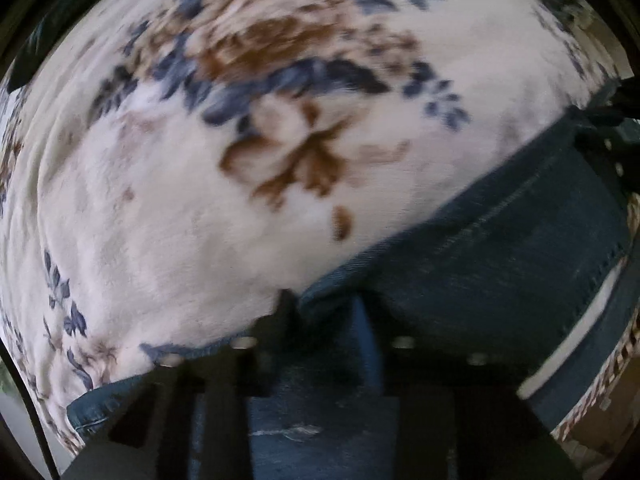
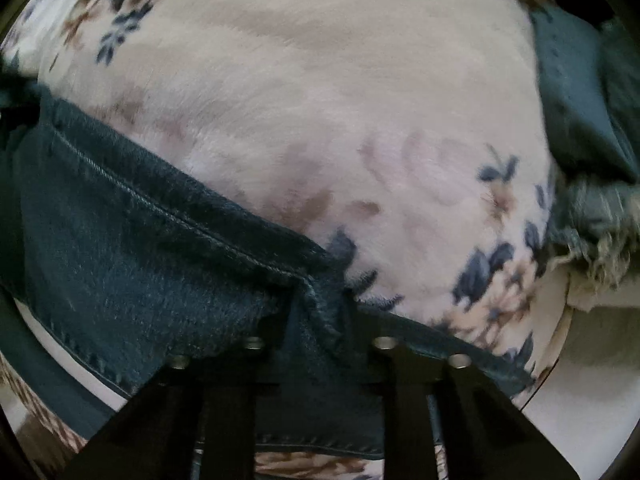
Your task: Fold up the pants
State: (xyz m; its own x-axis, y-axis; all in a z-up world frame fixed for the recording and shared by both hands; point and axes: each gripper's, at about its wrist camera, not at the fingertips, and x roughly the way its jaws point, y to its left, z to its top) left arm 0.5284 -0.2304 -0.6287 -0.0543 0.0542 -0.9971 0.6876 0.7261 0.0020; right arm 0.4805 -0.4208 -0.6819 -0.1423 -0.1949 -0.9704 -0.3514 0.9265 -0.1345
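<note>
Dark blue denim pants (image 1: 500, 248) hang between both grippers above a white fleece blanket. My left gripper (image 1: 324, 308) is shut on a fold of the denim edge, which bunches between its black fingers. In the right wrist view the pants (image 2: 132, 248) stretch off to the left with a stitched seam showing. My right gripper (image 2: 320, 300) is shut on the denim edge too. Another part of the pants with a frayed hem (image 2: 592, 216) lies at the right edge of that view.
The white blanket (image 1: 192, 220) with blue and brown flower prints covers the surface under the pants and also fills the right wrist view (image 2: 340, 100). A patterned floor (image 1: 600, 412) shows past the blanket's edge at the lower right.
</note>
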